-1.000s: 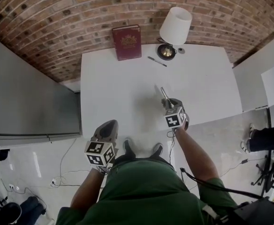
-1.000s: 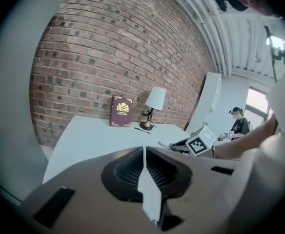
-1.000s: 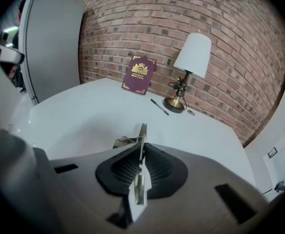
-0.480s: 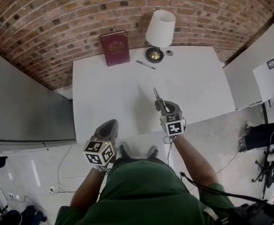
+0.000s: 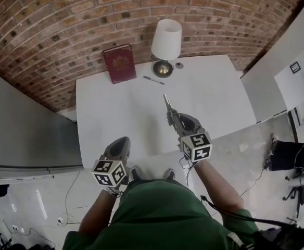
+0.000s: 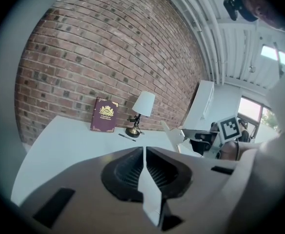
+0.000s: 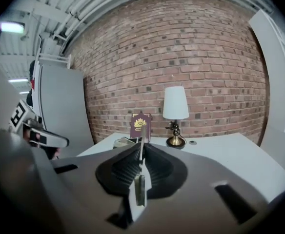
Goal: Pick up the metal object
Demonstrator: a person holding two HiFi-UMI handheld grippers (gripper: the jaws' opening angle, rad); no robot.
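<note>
R tongs (image 5: 172,116) are nearly closed, clamped on the thin flat silver metal strip (image 5: 166,102). The strip sits on edge betw. the ribbed pads, one end poking out ahead of the tips, the other back in the throat. It looks lifted clear of the white tabletop (image 5: 115,108), which lies below and ahead of the tongs.

L tongs (image 5: 123,138) are closed w/ nothing in them, held low, well behind and to the left of the R pair.

Risks, as I judge them:
- The strip is slim and prob. slick, and the pads hold only a short stretch, so a quick swing or wrist twist could make it pivot or slide out fwd
- Any easing of the squeeze and it drops. R tongs hang near the tabletop's close edge, so it may land on the floor instead
- Pushing fwd w/ the end sticking out could jab the black pen (image 5: 153,80), the white-shade brass lamp (image 5: 166,38) or the maroon hardback book (image 5: 119,63), all well ahead of the tips
- L tongs are too far back to catch a slip
</note>
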